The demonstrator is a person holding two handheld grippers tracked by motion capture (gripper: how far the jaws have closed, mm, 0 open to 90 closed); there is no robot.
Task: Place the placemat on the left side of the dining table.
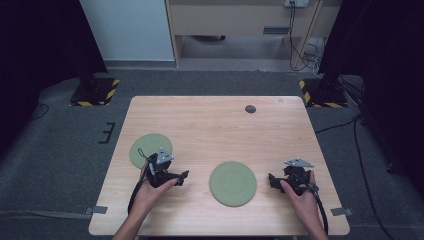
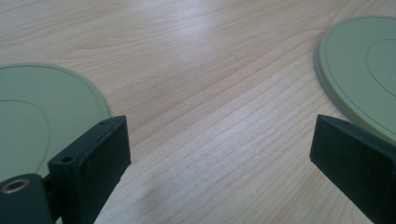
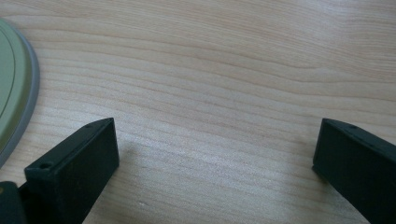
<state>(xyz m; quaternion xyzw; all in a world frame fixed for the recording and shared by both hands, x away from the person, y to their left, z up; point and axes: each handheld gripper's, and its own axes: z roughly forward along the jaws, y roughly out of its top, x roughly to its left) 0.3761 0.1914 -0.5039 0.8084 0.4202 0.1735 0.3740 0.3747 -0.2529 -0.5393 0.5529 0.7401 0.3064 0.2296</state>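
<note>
A pale, square-cornered wooden table [image 1: 220,125] is seen from above, standing on grey carpet. Two flat, round, sage-green plates lie on it. The larger-looking green plate [image 1: 233,183] sits near the table's centre, toward 6 o'clock. The second green plate [image 1: 148,148] lies at about 8 o'clock, partly covered by the left gripper.

The left gripper [image 1: 179,176], black with a grey three-cornered plate on top, is held in the person's left hand [image 1: 150,192] just beside the second plate, pointing toward the central plate. In the left gripper view its jaws are spread wide apart, with nothing between them but bare wood; one green plate [image 2: 37,116] is seen at 9 o'clock and the other [image 2: 364,70] at 2 o'clock.

The right gripper [image 1: 272,180] is held in the right hand [image 1: 300,197] at about 4 o'clock on the table, near the central plate but apart from it. Its jaws are likewise spread wide and empty, with the plate's rim [image 3: 16,88] at 9 o'clock.

A small dark round disc [image 1: 250,109] is set into the table at 12 o'clock.
</note>
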